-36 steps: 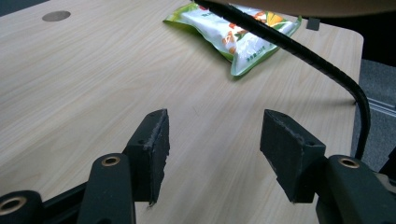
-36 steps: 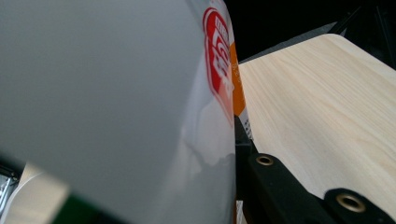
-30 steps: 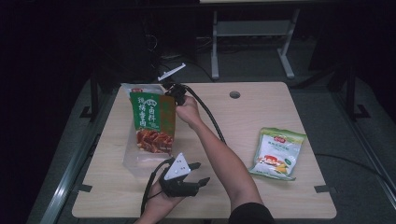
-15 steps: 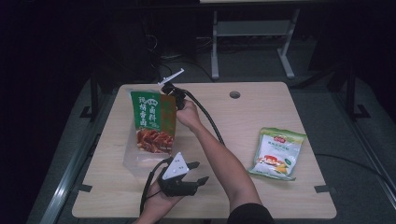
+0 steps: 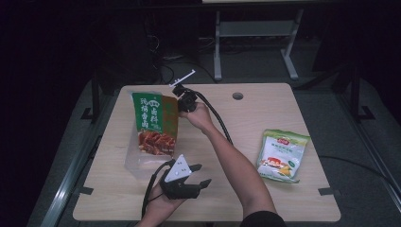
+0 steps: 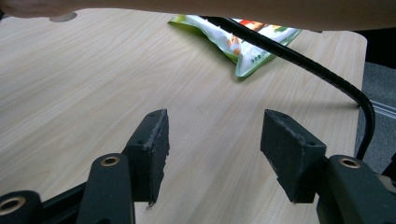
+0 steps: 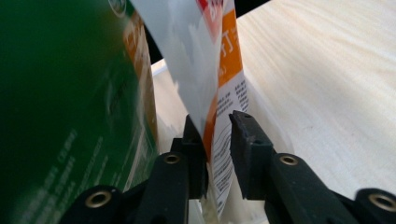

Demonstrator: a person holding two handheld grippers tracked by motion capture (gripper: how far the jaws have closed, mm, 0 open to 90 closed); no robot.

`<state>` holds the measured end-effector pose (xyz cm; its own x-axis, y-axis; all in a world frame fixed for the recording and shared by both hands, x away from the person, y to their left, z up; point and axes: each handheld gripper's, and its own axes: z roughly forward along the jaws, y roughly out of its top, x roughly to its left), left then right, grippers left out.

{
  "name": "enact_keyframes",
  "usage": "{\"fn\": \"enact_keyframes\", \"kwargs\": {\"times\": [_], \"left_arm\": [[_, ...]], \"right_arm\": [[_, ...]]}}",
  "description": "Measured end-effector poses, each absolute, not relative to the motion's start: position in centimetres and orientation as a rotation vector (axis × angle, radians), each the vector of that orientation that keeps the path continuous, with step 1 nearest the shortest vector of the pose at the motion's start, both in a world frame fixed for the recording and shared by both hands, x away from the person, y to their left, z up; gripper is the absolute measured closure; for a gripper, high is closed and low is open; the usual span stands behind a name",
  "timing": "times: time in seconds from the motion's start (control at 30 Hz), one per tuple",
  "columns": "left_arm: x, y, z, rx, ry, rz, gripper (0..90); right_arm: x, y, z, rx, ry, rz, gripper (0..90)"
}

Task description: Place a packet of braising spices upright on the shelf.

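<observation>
From up high we count two snack bags and one clear plastic tub [image 5: 135, 163] on the table [image 5: 265, 198] — the green-and-orange bag [image 5: 153, 124] stands in that tub, held at its top edge by the right gripper [image 5: 182, 97], while the pale green bag [image 5: 282, 155] lies flat off to the right. In the left gripper view, our left gripper [image 6: 212, 154] sits over bare wood with jaws spread wide, nothing between them. The right gripper view has the two jaws nearly closed on the bag's edge — one thin flap pinched.
</observation>
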<state>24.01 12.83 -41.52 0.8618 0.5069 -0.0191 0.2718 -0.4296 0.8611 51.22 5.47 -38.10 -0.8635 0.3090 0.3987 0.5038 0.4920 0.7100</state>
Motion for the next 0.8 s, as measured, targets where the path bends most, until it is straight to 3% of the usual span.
{"fn": "enact_keyframes", "kwargs": {"times": [0.1, 0.5, 0.6, 0.8], "left_arm": [[24.0, 12.8, -41.5, 2.045, 0.562, 0.299, 41.3], [24.0, 12.5, -41.6, 2.048, 0.563, 0.290, 41.3], [24.0, 12.5, -41.6, 2.051, 0.562, 0.291, 41.1], [24.1, 12.6, -41.6, 2.051, 0.565, 0.291, 39.9]], "right_arm": [[50.9, 5.5, -38.4, -0.680, -2.538, -1.294, 88.8], [50.7, 4.9, -39.6, -0.728, -2.543, -1.280, 88.8], [50.7, 4.8, -39.3, -0.753, -2.531, -1.299, 74.3], [50.5, 2.9, -38.2, -0.786, -2.512, -1.342, 63.5]]}}
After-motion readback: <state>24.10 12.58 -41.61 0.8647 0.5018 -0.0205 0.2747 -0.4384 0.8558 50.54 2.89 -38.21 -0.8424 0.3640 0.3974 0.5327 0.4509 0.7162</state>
